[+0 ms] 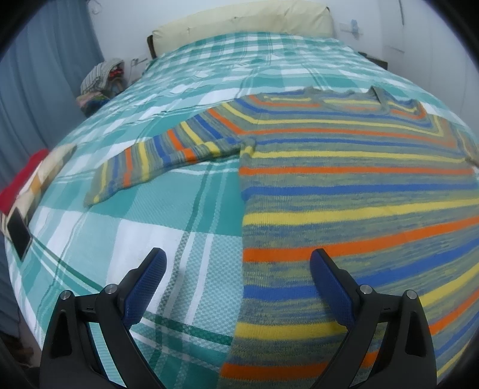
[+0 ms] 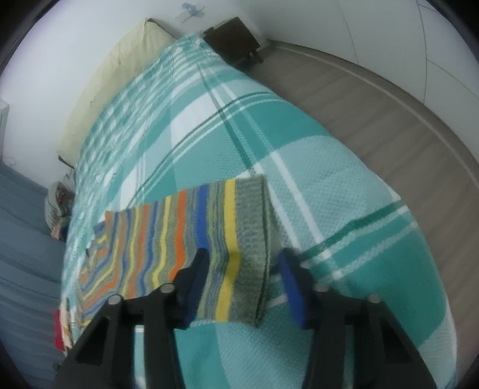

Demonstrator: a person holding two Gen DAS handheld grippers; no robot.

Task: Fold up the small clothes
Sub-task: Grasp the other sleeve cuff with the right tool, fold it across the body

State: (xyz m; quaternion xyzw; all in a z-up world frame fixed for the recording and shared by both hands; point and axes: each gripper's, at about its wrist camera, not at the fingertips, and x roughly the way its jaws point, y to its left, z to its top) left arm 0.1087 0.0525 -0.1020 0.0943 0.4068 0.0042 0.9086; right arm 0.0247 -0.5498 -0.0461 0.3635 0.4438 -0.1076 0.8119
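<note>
Spread flat on the plaid bed (image 1: 125, 245): striped sweater (image 1: 344, 185), long axis running up the frame, collar at upper right. Left gripper (image 1: 238, 287) spread wide, straddling its side edge. Right gripper (image 2: 244, 281) likewise spread and empty, bracketing the ribbed hem (image 2: 251, 239), apparently nearer a grasp.

place: bedroom | cues: bed (image 1: 119, 233), headboard cushion (image 1: 245, 24), curtain (image 1: 45, 74)
</note>
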